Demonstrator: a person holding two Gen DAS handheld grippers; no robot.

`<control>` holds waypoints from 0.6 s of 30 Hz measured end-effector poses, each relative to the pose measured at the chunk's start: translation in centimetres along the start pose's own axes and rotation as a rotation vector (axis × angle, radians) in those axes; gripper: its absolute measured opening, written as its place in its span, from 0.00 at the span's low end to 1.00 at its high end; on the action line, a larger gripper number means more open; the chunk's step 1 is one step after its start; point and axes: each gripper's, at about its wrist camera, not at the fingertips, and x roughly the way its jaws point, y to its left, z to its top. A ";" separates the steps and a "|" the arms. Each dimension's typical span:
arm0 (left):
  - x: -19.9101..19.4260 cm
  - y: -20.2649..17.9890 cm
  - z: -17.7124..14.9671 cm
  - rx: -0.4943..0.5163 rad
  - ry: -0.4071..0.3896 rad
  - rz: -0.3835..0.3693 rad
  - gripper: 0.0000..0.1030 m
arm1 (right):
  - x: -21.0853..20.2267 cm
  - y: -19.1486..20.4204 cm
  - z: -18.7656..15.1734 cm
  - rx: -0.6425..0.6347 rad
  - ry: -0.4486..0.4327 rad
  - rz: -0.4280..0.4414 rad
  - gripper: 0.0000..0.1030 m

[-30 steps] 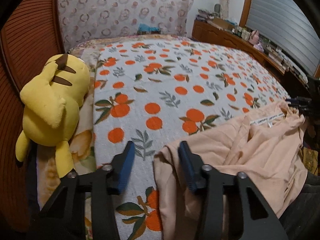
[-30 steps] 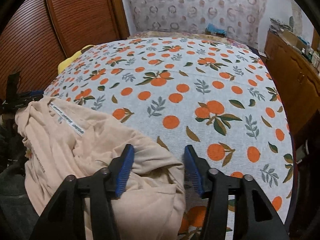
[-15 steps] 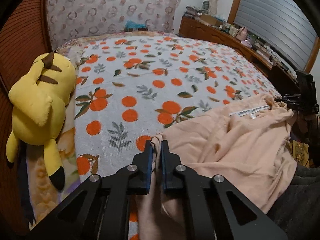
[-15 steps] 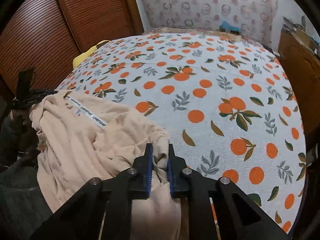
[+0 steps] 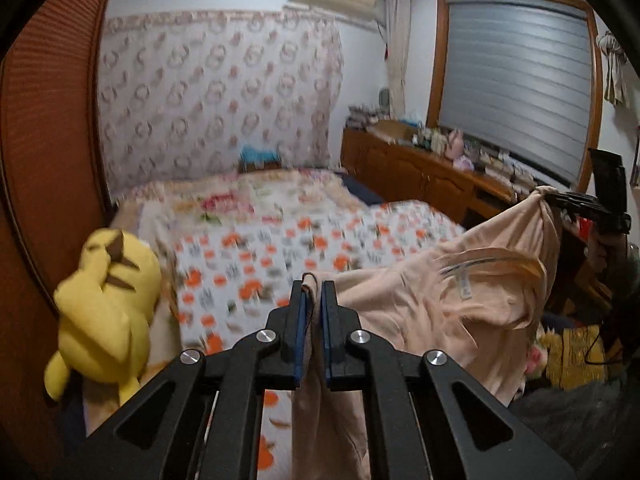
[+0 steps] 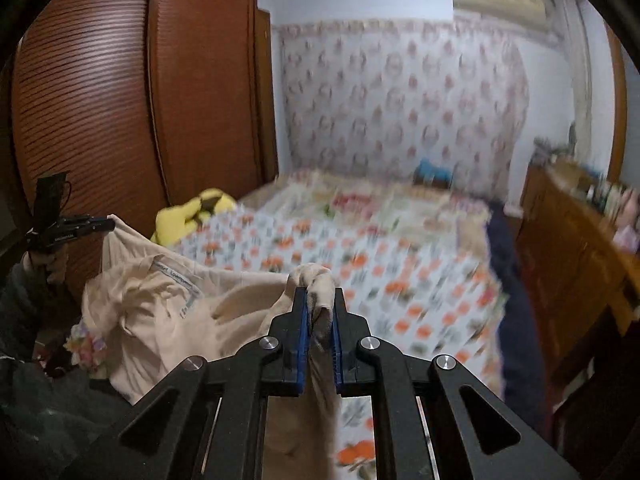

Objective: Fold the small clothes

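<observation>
Left claw [image 5: 313, 292], black-framed with blue pads, is clamped on a bunched edge of the pale peach soft-fabric garment [image 5: 432, 312]; a narrow strip of cloth runs between the pads and hangs below them. Right claw [image 6: 319, 300], of the same build, is likewise clamped on a gathered fold of the same garment [image 6: 168, 312], with a knot of fabric protruding above the tips. Its jaws have just been closing, with the cloth between them. The garment is held up above the near end of the bed, stretched and sagging between the two claws, its white neck label [image 6: 178, 280] visible on the slack middle part. In the left wrist view the right claw shows at the far right edge gripping the other corner; in the right wrist view the left claw shows at the far left edge. Beneath and beyond lies the white bed cover printed with oranges and leaves [image 5: 256, 264], blurred. A yellow plush toy [image 5: 104, 300] lies at the bed's left edge, against the brown slatted wardrobe [image 6: 120, 92]. Farther off stand a wooden sideboard with small items [image 5: 424, 168], a patterned wall hanging [image 5: 216, 96] and a grey window blind [image 5: 516, 80].
</observation>
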 end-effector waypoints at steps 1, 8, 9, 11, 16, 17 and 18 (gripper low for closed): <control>-0.7 0.1 1.1 -0.008 -0.033 -0.002 0.07 | -0.9 -0.1 0.7 -0.010 -0.018 -0.007 0.09; -5.0 -1.1 5.1 0.035 -0.198 0.021 0.07 | -6.5 -0.1 4.5 -0.065 -0.145 -0.061 0.09; -5.5 -1.2 5.5 0.036 -0.212 0.017 0.07 | -7.3 -0.1 4.8 -0.071 -0.158 -0.062 0.09; -7.1 -1.2 6.4 0.039 -0.257 0.025 0.07 | -8.4 0.1 5.0 -0.077 -0.186 -0.077 0.09; -9.8 -1.1 8.8 0.047 -0.347 0.029 0.07 | -11.2 0.5 6.1 -0.100 -0.245 -0.117 0.09; -10.0 -1.1 9.2 0.051 -0.356 0.028 0.07 | -11.7 0.5 6.7 -0.108 -0.256 -0.123 0.09; -10.5 -1.0 10.1 0.051 -0.380 0.030 0.07 | -12.1 0.9 7.1 -0.116 -0.269 -0.128 0.09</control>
